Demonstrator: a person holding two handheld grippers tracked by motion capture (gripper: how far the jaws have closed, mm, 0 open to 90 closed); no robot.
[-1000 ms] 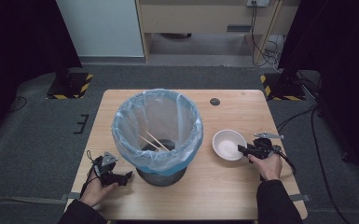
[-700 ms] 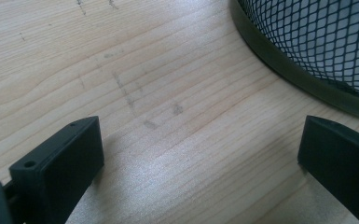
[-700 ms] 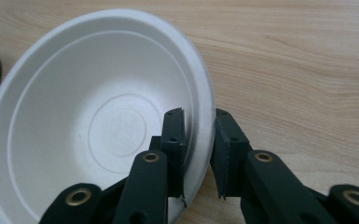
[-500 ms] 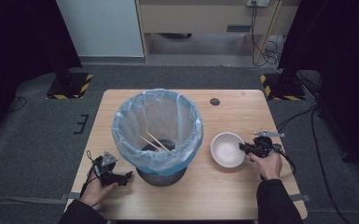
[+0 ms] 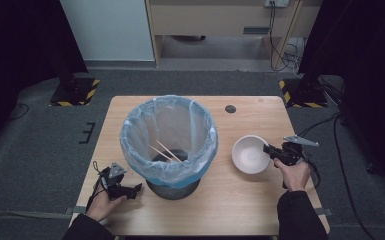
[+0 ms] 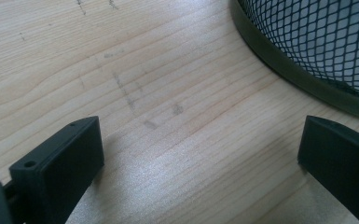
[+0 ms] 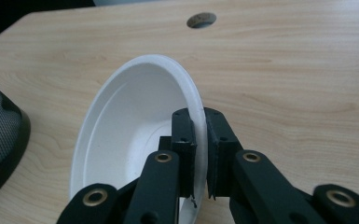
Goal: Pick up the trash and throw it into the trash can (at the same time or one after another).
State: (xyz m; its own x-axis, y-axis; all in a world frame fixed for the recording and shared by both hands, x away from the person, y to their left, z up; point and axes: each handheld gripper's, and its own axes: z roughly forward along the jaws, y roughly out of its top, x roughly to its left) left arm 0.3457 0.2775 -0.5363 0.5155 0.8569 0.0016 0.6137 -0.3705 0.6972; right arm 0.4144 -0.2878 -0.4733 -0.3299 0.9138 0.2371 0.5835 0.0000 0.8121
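Observation:
A white bowl [image 5: 250, 154] is held tilted just above the wooden table [image 5: 240, 200], to the right of the bin. My right gripper [image 5: 269, 151] is shut on the bowl's near rim; in the right gripper view the rim [image 7: 198, 112] is pinched between the two black jaws of that gripper [image 7: 200, 140]. A black mesh bin [image 5: 172, 187] lined with a pale blue bag [image 5: 140, 135] stands mid-table with two wooden chopsticks [image 5: 166, 151] inside. My left gripper [image 5: 132, 190] rests open on the table left of the bin's base, nothing between its jaws [image 6: 200, 154].
A round cable hole [image 5: 230, 108] sits in the table's far right part. The mesh bin wall [image 6: 326, 42] curves past the left gripper's upper right. Cables trail off the table's right side [image 5: 325, 130]. Floor stands with yellow-black tape flank the table's far corners.
The right gripper has tipped and raised the bowl slightly and drawn it a little toward the person. The left gripper has stayed where it was.

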